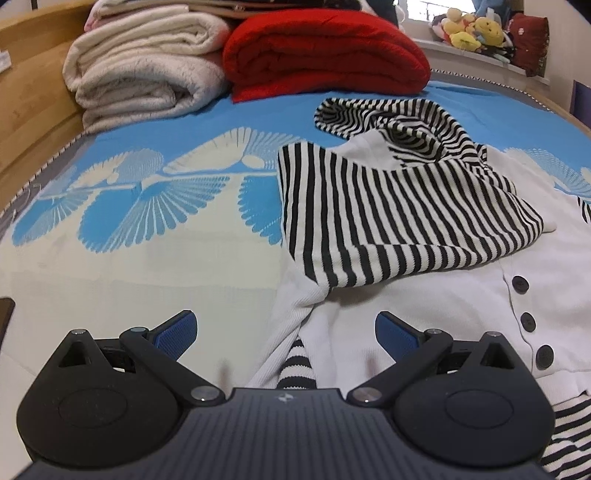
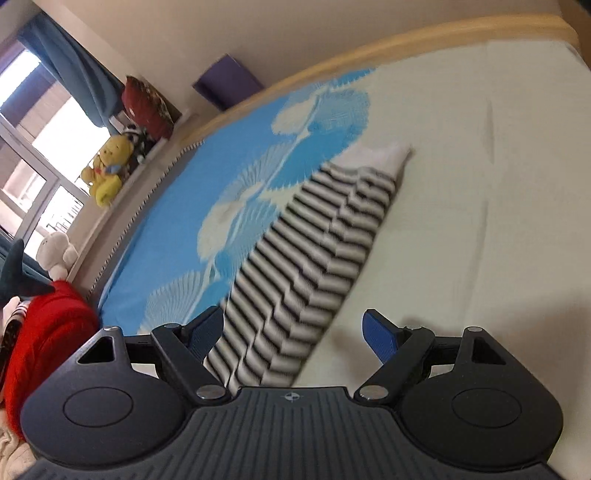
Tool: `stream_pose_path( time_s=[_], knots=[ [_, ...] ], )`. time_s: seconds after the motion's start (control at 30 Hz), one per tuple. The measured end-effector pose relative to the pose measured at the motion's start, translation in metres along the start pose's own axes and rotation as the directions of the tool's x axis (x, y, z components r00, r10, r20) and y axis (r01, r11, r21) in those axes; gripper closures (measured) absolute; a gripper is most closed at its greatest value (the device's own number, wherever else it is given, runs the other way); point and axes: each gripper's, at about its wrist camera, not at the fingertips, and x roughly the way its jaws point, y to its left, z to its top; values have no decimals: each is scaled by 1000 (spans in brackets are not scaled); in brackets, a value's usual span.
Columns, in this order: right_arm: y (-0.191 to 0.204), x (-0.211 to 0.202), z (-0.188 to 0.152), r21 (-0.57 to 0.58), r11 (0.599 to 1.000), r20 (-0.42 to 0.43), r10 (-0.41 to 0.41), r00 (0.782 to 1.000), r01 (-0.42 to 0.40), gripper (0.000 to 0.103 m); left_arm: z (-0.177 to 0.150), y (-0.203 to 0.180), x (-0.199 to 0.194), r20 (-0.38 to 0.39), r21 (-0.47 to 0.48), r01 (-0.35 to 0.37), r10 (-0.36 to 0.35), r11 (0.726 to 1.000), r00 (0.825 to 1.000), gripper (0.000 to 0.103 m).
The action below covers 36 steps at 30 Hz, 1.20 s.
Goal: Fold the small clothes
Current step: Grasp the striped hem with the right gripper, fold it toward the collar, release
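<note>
A small white cardigan (image 1: 424,317) with black buttons and black-and-white striped sleeves lies on the bed. One striped sleeve (image 1: 388,210) is folded across its white front, and a striped hood (image 1: 388,122) lies bunched behind. My left gripper (image 1: 286,332) is open and empty, just above the garment's near left edge. In the right wrist view the other striped sleeve (image 2: 314,243) lies stretched out, blurred, ending in a white cuff (image 2: 384,153). My right gripper (image 2: 293,330) is open and empty, with the sleeve's near end between its fingers.
The bed has a blue and cream cover (image 1: 147,206). A folded cream blanket (image 1: 144,70) and a folded red blanket (image 1: 321,51) lie at the back. Plush toys (image 1: 472,27) sit on a window sill. A wooden bed frame (image 1: 29,96) runs along the left.
</note>
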Motion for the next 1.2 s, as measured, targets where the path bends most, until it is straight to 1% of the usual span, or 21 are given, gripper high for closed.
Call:
stream_pose_path(
  time_s=[0.1, 0.23, 0.37, 0.47, 0.53, 0.57, 0.6, 0.67, 0.73, 0.77, 0.83, 0.87, 0.93, 0.97, 1.0, 1.03, 1.07, 1.1, 1.13, 1.17, 1.2],
  knots=[
    [-10, 22, 12, 20, 999, 10, -46, 999, 46, 19, 0, 3, 4, -20, -19, 1, -2, 1000, 1000, 0],
    [-31, 51, 33, 122, 988, 30, -101, 994, 97, 19, 1, 10, 12, -46, -46, -16, 14, 999, 999, 0],
    [-54, 83, 52, 229, 971, 45, -80, 996, 68, 19, 3, 20, 21, -77, -84, -31, 24, 996, 997, 0],
    [-41, 103, 54, 172, 981, 103, -106, 989, 87, 20, 4, 28, 24, -97, -114, -37, 25, 993, 995, 0],
    [-17, 118, 54, 95, 987, 93, -136, 986, 127, 91, 6, 34, 26, -112, -142, -27, 11, 989, 994, 0],
    [-4, 123, 54, 68, 991, 81, -125, 989, 120, 100, 6, 37, 26, -116, -157, -22, 3, 987, 993, 0],
    [16, 121, 52, 26, 995, 106, -96, 990, 94, 100, 7, 40, 25, -117, -171, -16, -4, 985, 993, 0],
    [73, 104, 40, -169, 985, 164, 7, 986, 21, 100, 9, 44, 23, -112, -195, -7, -15, 981, 994, 0],
    [136, 76, 13, -361, 929, 169, 153, 974, -83, 100, 10, 47, 19, -98, -212, 3, -24, 977, 995, 0],
    [167, 58, -7, -450, 880, 145, 238, 960, -150, 100, 11, 49, 17, -93, -216, 6, -27, 976, 995, 0],
    [220, 20, -55, -604, 747, 71, 398, 915, -278, 100, 12, 50, 12, -81, -225, 14, -33, 974, 996, 0],
    [242, 2, -85, -666, 661, 10, 471, 882, -345, 100, 13, 51, 10, -77, -230, 17, -35, 973, 996, 0],
    [274, -20, -147, -720, 512, -154, 541, 827, -468, 99, 14, 54, 5, -61, -243, 31, -47, 969, 997, 0],
    [285, -25, -184, -715, 460, -257, 528, 810, -526, 94, 15, 54, 3, -53, -247, 30, -44, 969, 998, 0],
    [291, -25, -216, -705, 417, -352, 497, 793, -573, 71, 16, 55, 2, -45, -246, 26, -39, 969, 998, 0],
    [294, -23, -249, -700, 359, -462, 432, 775, -618, 51, 16, 55, 0, -38, -239, 20, -30, 971, 999, 0],
    [293, -21, -282, -711, 301, -543, 338, 768, -635, 35, 17, 56, -1, -37, -235, 14, -23, 972, 999, 0],
    [285, -24, -304, -732, 270, -558, 291, 777, -626, 39, 17, 58, -2, -32, -235, 16, -24, 972, 999, 0],
    [275, -30, -319, -753, 221, -568, 256, 782, -620, 39, 18, 60, -4, -28, -240, 24, -31, 970, 999, 0],
    [266, -35, -325, -772, 191, -565, 229, 793, -606, 39, 18, 61, -5, -25, -247, 31, -38, 968, 999, 0],
    [258, -41, -323, -790, 191, -548, 208, 810, -583, 37, 19, 62, -7, -18, -253, 40, -46, 967, 999, 0]
  ],
)
